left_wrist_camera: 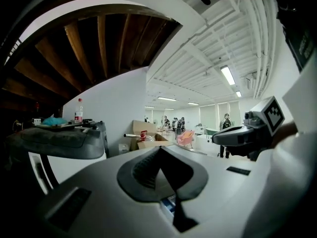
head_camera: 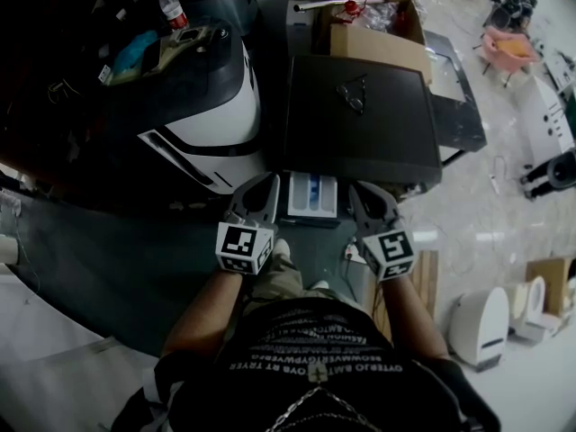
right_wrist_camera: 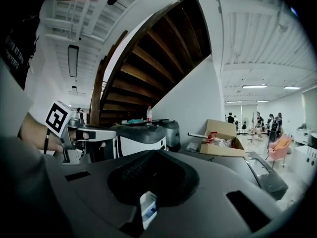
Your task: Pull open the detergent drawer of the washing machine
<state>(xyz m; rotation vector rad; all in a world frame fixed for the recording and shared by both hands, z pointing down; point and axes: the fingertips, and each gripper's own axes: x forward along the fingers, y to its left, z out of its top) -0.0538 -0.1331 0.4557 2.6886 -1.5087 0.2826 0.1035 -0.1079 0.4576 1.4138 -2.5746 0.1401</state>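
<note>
Flanking the open drawer [head_camera: 311,194] at 9 and 3 o'clock, left tongs [head_camera: 264,184] and right tongs [head_camera: 361,190] are pinched together, empty; washing machine [head_camera: 360,120] at 12, box [head_camera: 378,45] beyond.

Strip-lit lab hall, cardboard boxes [head_camera: 382,48]

Head view clutter: white-and-black appliance [head_camera: 220,120] at 10 o'clock, with a clear red-capped bottle [head_camera: 171,5] upright on its top at 11 and a teal item [head_camera: 135,50] just beside the bottle. Open cardboard box [head_camera: 373,30] at 12–1, metal tube [head_camera: 326,4] across its left rim, red-and-clear packaging [head_camera: 364,9] inside. Pink chair [head_camera: 508,48] at 2, well apart on the pale floor [head_camera: 504,214]. White rounded units [head_camera: 481,327] at 4, flat cardboard piece [head_camera: 549,277] near them. Right gripper view: dark wooden staircase underside [right_wrist_camera: 148,48] at 12, people [right_wrist_camera: 257,120] standing far off at 3, ceiling strip lights [right_wrist_camera: 255,87] lit.
</note>
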